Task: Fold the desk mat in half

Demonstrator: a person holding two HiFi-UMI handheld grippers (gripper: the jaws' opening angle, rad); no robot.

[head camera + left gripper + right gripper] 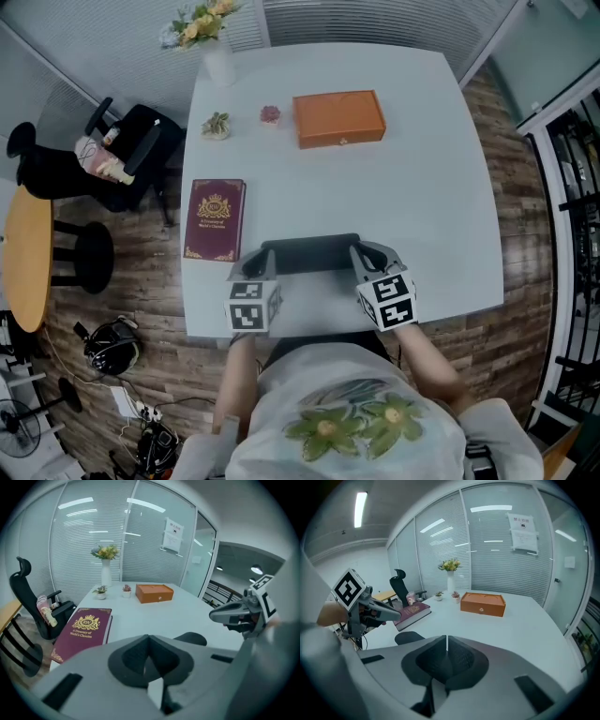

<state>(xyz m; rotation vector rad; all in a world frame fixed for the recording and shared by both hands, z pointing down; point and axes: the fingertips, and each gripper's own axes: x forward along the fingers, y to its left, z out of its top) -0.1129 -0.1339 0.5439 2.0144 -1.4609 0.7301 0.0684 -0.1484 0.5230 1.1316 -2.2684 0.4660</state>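
Slip risk, near edge: both holds look to be thin pinches at the mat's near corners. If one gives way, that side would likely drop and the fold come out crooked.
Left gripper (149, 654): jaws pressed together, seemingly nipping the near-left corner of the desk mat (309, 253). Its own view shows almost no gap between the pads.
Right gripper (446, 660): jaws likewise closed, on the near-right corner, level with its partner.
Desk mat: dark, close to the person's side of the white table (431, 187), slung between the two grippers. Its near edge is up off the surface and the fold is not yet made.
Uneven carry: should one hand lead the other, the near edge would probably land askew of the far one.
Book (215, 218): maroon, just beside the mat's left end, so a sideways swing could nudge it.
Orange box (338, 118): well beyond the mat, apparently out of the fold's reach.
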